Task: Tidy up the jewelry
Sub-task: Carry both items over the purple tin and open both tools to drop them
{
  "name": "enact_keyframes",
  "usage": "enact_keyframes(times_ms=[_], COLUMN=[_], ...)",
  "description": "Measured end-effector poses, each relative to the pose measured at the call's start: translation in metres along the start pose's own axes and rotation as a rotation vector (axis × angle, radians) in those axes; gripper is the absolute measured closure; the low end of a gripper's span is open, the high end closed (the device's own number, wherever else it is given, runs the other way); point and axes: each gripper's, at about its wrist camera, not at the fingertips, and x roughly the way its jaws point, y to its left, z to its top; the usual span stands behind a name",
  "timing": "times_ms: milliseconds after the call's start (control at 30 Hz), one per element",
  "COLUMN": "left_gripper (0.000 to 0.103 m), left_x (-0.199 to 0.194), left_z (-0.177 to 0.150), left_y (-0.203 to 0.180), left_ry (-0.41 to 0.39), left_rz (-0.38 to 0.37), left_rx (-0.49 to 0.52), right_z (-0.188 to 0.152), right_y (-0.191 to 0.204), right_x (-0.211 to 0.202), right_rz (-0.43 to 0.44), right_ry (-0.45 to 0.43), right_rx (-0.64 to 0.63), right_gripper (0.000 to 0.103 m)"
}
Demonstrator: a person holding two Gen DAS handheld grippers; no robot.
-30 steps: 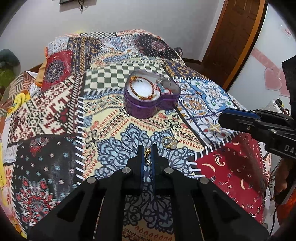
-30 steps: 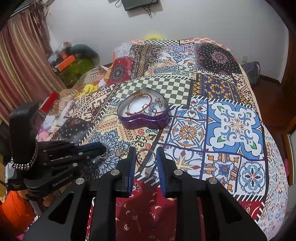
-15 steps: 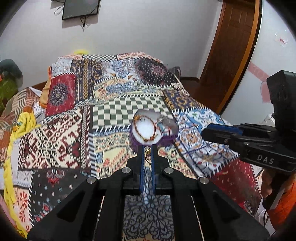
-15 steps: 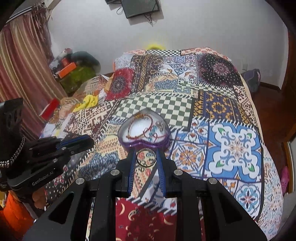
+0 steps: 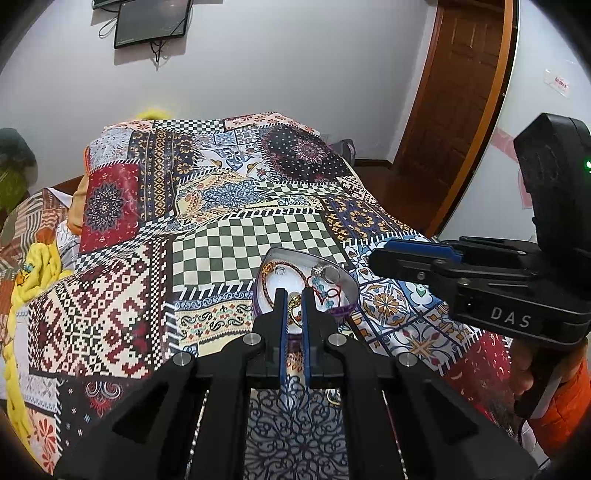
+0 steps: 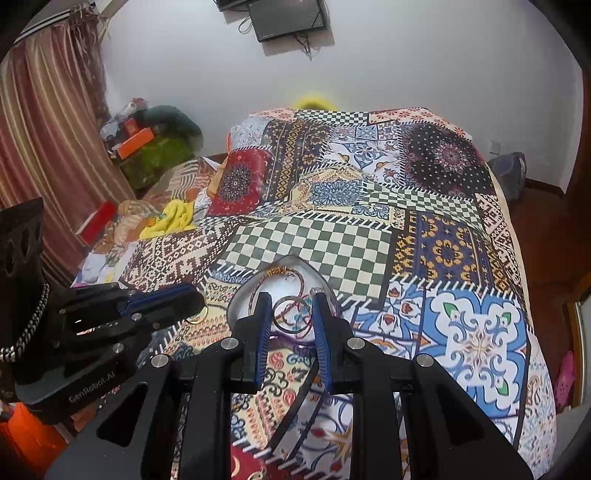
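**2 claws over the heart-shaped jewelry box**

In the left wrist view, the left claw [image 5: 293,301] is at the lower centre of the frame, and its 2 blue pads stand very narrow. Between them a small gold piece [image 5: 293,303] is pinched; I cannot tell if it is an earring or a pendant. Just behind the fingertips sits the purple heart-shaped box [image 5: 349,286], open at the top, on the patchwork bedcover [image 5: 236,251]. Inside the box I see a red cord bracelet [image 5: 286,265] at the left and a silver ring [image 5: 325,274] at the right, on a white bottom.

The right claw [image 6: 293,314] is at the lower centre of the right wrist view. Its pads are narrow but not touching, and they hold a thin metal bangle [image 6: 292,313] by its 2 sides. The bangle is seen in front of the box [image 6: 240,302], near its close edge.

At the right of the left wrist view the other tool appears from the side, with a hand [image 5: 524,373] and an orange sleeve [image 5: 565,406] under it. On the white wall at the top a dark screen [image 5: 151,20] hangs, and a brown wooden door [image 5: 454,96] is at the upper right.
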Motion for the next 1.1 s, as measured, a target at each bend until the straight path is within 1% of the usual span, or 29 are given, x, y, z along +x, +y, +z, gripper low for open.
enact_keyframes(times_ms=[200, 433, 533, 767, 900, 1100], left_gripper=[0.098, 0.098, 0.098, 0.098, 0.098, 0.098], left_x=[0.013, 0.028, 0.033, 0.041, 0.04, 0.031], left_z=[0.004, 0.006, 0.006, 0.008, 0.009, 0.012], left_y=[0.002, 0.004, 0.004, 0.01, 0.013, 0.018], left_ry=[0.011, 0.029, 0.036, 0.056, 0.053, 0.032], left_rz=[-0.004, -0.005, 0.007, 0.001, -0.005, 0.021], left_rx=[0.006, 0.012, 0.017, 0.006, -0.013, -0.013], right_z=[0.006, 0.013, 0.013, 0.011, 0.012, 0.013], right_y=[-0.003, -0.006, -0.005, -0.005, -0.004, 0.0], right_x=[0.015, 0.035, 0.044, 0.057, 0.061, 0.065], right_rz=[0.016, 0.028, 0.037, 0.034, 0.033, 0.026], right_ry=[0.019, 0.064, 0.086, 0.125, 0.135, 0.142], right_rx=[-0.003, -0.021, -0.031, -0.058, -0.068, -0.093], right_gripper=[0.083, 0.083, 0.083, 0.083, 0.083, 0.083])
